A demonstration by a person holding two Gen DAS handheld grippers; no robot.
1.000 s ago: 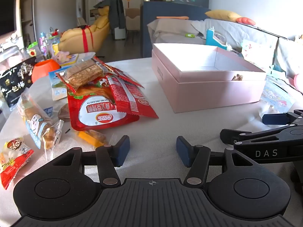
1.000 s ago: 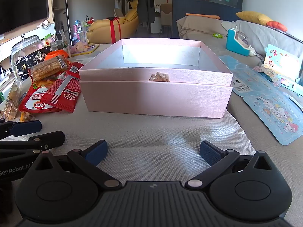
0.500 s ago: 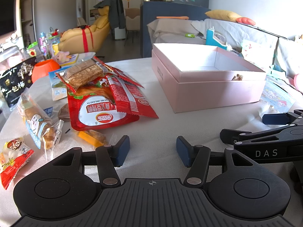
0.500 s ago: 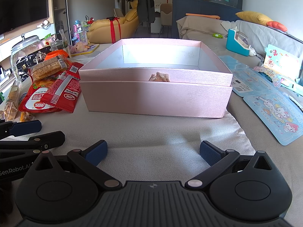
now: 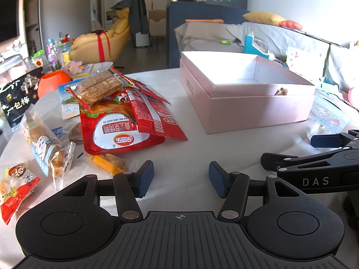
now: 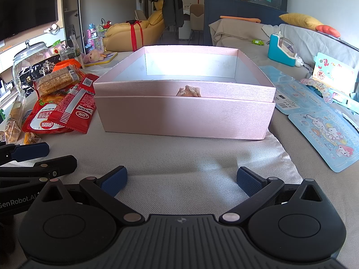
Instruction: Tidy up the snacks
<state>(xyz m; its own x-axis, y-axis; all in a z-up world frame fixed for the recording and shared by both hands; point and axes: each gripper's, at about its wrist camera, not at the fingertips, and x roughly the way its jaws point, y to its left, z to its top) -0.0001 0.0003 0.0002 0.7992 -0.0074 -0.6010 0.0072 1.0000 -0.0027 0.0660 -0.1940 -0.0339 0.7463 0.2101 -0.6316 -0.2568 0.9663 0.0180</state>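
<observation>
Left gripper fingers spread, nothing between them, low over the bench. Right gripper fingers spread wider, also empty. Snack packets piled toward bench's left edge; open pink box mid-bench, just beside the pile.

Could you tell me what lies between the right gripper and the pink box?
Nothing but bare cloth: in the right wrist view, the right gripper faces the pink box across an empty stretch of cloth-covered table.

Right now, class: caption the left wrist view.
Open left gripper hovers before piled snack packets and pink box.
</observation>
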